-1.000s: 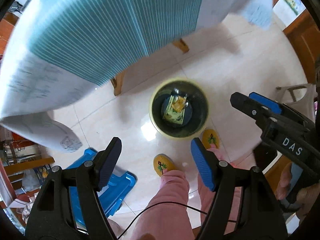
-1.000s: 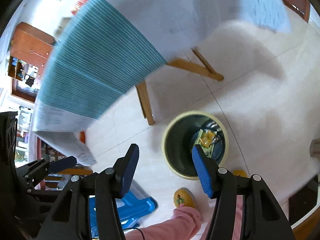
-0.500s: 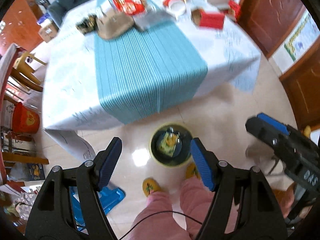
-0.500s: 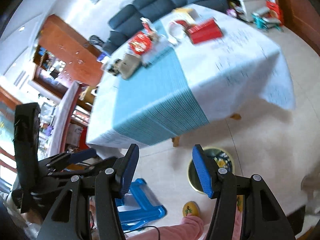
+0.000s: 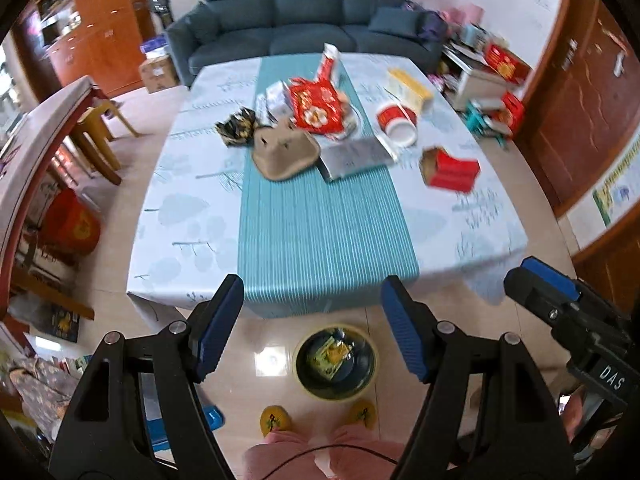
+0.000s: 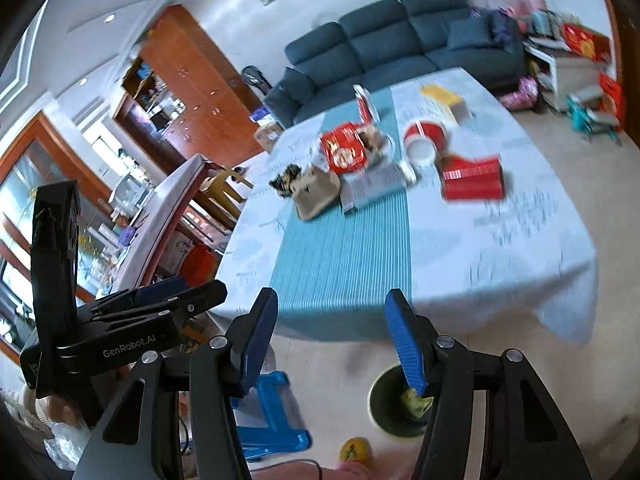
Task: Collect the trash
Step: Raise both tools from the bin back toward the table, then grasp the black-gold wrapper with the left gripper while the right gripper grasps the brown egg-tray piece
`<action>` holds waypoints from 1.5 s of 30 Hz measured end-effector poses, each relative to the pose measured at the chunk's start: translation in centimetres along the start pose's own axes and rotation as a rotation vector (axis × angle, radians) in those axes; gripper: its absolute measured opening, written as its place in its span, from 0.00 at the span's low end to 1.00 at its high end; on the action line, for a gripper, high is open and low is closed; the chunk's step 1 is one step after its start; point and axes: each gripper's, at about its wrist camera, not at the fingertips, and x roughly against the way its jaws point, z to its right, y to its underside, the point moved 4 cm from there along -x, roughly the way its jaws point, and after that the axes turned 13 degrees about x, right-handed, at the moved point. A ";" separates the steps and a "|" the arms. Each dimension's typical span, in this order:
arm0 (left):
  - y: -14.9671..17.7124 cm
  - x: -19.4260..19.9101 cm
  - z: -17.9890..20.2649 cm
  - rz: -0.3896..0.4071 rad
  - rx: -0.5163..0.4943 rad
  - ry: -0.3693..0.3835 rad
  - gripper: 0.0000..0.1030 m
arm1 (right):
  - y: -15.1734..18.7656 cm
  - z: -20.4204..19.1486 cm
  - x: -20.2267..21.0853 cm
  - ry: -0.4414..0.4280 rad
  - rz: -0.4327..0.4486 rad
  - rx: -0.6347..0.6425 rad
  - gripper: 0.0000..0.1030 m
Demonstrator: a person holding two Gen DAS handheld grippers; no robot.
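Your left gripper (image 5: pixel 312 326) is spread wide, its blue-padded fingers (image 5: pixel 218 326) well apart with nothing between them and nothing touching them. It hangs in the air in front of the table (image 5: pixel 192 216), looking across the tabletop and down at the floor. Your right gripper (image 6: pixel 330 338) is the same: jaws wide apart, pads bare, holding nothing, raised off to the side of the left one and facing the near table edge.

The trash bin (image 5: pixel 335 362), a dark round tub with a yellowish rim, stands on the tiled floor just in front of the table's near edge, right by your yellow slippers (image 5: pixel 275 421). A yellow-green wrapper (image 5: pixel 330 356) lies inside it. In the right wrist view the bin is partly hidden behind the right finger.

The rest of the trash lies at the far half of the table, on and around the teal striped runner (image 5: pixel 320 216): a red snack bag (image 5: pixel 318 108), a tan paper carton (image 5: pixel 284 152) touching a dark crumpled wrapper (image 5: pixel 236 126), a silver foil pack (image 5: pixel 354 156), a red paper cup (image 5: pixel 398 124) on its side, and a red box (image 5: pixel 450 170) lying apart toward the right edge. Both grippers are well short of all of it.
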 end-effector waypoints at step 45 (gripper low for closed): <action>-27.6 -25.4 -14.5 -0.256 -0.201 0.168 0.67 | -14.3 0.3 -39.6 0.405 -0.312 -0.661 0.69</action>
